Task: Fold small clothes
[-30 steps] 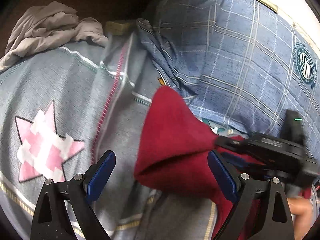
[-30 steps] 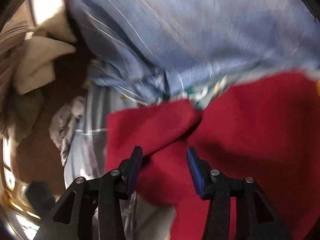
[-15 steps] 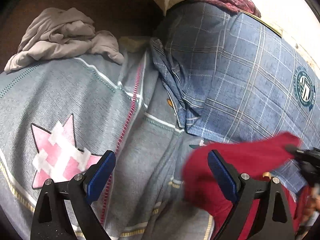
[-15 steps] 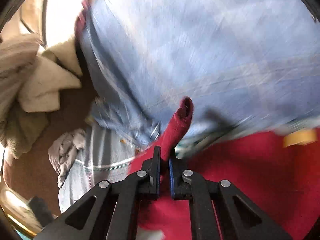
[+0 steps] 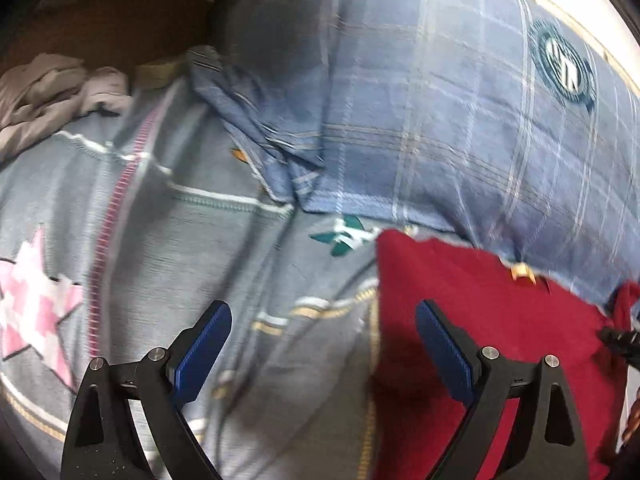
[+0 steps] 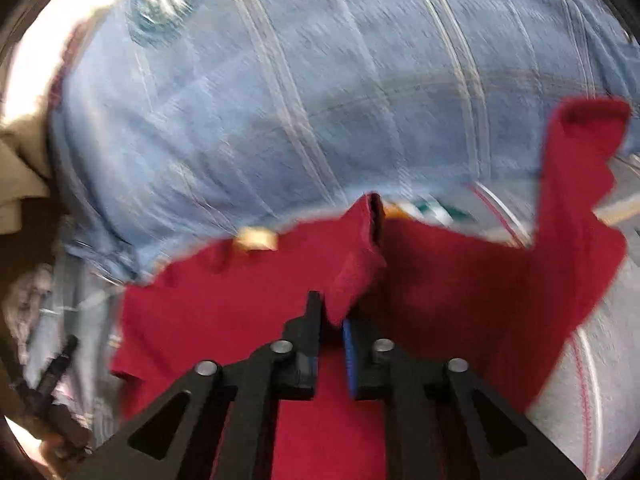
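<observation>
Since the earlier frames the red garment (image 6: 224,312) has shifted right and now lies flatter, near the blue plaid pillow (image 5: 460,128). The right gripper (image 6: 332,320) pinches a red fold, jaws starting to part. The left gripper (image 5: 320,344) stands wide and empty. Folding appears barely begun. Motion blur hides the hem detail.

Red garment (image 5: 492,344) fills right side; grey bedding (image 5: 248,264) bare w/ room on left, plaid pillow (image 5: 440,120) behind.
</observation>
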{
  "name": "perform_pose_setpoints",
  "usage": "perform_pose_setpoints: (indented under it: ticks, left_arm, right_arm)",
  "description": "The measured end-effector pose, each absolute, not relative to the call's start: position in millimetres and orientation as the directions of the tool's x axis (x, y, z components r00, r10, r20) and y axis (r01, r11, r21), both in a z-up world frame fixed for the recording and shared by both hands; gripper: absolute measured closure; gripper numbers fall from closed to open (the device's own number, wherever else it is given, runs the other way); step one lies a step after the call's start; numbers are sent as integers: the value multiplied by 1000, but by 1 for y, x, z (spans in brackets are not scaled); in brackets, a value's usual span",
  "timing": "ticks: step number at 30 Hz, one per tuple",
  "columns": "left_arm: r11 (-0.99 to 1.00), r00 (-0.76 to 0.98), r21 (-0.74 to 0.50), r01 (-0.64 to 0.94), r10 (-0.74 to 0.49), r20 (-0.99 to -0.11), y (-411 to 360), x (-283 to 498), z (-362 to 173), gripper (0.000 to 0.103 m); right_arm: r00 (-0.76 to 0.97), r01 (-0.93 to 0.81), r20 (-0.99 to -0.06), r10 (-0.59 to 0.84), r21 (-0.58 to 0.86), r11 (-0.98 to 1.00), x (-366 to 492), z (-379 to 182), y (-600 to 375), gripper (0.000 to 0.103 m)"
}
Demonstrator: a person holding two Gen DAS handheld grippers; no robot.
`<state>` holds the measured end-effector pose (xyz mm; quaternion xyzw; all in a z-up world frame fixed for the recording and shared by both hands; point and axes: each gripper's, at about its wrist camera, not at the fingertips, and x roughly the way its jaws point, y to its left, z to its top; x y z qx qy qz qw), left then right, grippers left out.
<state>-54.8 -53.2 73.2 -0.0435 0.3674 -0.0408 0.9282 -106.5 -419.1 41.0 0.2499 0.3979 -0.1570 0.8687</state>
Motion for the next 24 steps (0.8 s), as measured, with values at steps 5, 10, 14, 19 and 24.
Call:
perform_pose_setpoints:
  ticks: [5,10,14,19,24]
  left_arm:
    - [990,702,-87,110,-139,-698,-75,-48,64,9]
    - [996,643,-6,93,-65,-763,-89,-31,38,9]
    - [997,600,-18,71,-57,-798,-90,-17,26,7]
    - [997,599,-19,68,-56,-799,-91,-11,29,9]
    - [995,643,-41,96,-93,-760,-92,-23,44,9]
  right_arm:
    - [675,542,-718,-167,330,773,-144,63,-430,49]
    - [707,422,-699,-109,292,858,-127,79,-405,50]
    - [655,354,-754,-54,243,903,-90,49,-387,54]
    - [587,409,-801,-119,167,897,-68,24,-391,55]
    - [626,378,-772,-107,181,908,-92,48,-378,51]
